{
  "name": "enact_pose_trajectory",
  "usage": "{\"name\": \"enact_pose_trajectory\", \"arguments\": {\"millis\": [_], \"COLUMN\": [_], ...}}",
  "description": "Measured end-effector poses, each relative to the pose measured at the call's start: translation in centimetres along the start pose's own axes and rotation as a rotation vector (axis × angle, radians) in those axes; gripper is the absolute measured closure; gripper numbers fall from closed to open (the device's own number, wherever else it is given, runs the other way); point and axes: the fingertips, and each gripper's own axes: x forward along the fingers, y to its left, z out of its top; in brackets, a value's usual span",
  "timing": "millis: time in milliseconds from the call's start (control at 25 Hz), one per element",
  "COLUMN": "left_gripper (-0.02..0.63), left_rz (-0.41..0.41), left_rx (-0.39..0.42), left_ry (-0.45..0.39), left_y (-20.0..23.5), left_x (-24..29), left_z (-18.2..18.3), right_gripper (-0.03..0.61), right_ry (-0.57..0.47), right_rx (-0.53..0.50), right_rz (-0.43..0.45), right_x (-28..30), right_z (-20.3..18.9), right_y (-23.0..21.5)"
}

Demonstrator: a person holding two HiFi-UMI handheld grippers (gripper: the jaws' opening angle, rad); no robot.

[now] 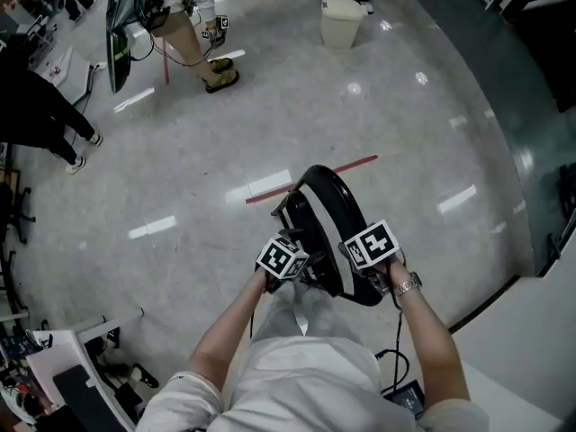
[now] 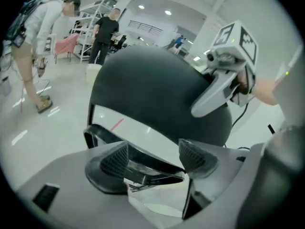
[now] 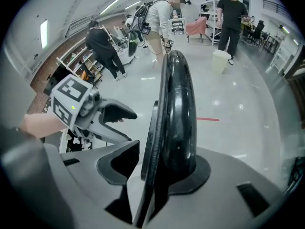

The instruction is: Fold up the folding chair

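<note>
My left gripper (image 2: pixel 153 157) is clamped across the near rim of the folding chair (image 1: pixel 328 212). Its jaws stand fairly wide and the thin black rim spans the gap. The rim lies against the left pad (image 2: pixel 113 160) and reaches across to the right one. My right gripper (image 3: pixel 159 168) points steeply down and grasps the chair's top edge, jaws also wide. The thick glossy rim sits against the right pad (image 3: pixel 202 168), and a thinner black panel lies just beside the left pad.

The chair is all black, with a rounded, shiny back. From the head view I see it nearly edge-on, a narrow upright shape just off centre toward 5 o'clock, right in front of my body on the glossy grey floor (image 1: pixel 180 178). In the left gripper view, floor shows through a gap between back and seat.

A red tape line (image 1: pixel 310 180) crosses the floor at the chair's 12 o'clock, with a white bin (image 1: pixel 342 21) farther off the same way. Other people (image 1: pixel 184 16) stand around 11 o'clock.

The only markings I can make out are the black-and-white square patterns on each marker cube (image 1: pixel 372 244).
</note>
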Motion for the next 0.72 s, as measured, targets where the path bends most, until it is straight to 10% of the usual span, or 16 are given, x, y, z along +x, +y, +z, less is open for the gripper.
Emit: {"name": "enact_pose_trajectory", "arguments": {"millis": [560, 720], "left_gripper": [0.273, 0.275], "left_rz": [-0.165, -0.231], "left_rx": [0.593, 0.81], "left_ry": [0.092, 0.264], "left_y": [-2.0, -1.7], "left_x": [-8.3, -9.0], "left_z": [10.2, 10.8], "right_gripper": [0.39, 0.39], "right_ry": [-0.029, -0.027], "right_rx": [0.004, -0.018], "right_rz": [-0.031, -0.055], "right_x": [1.4, 1.2], "right_z": [0.9, 1.3], "right_y": [5.7, 5.8]}}
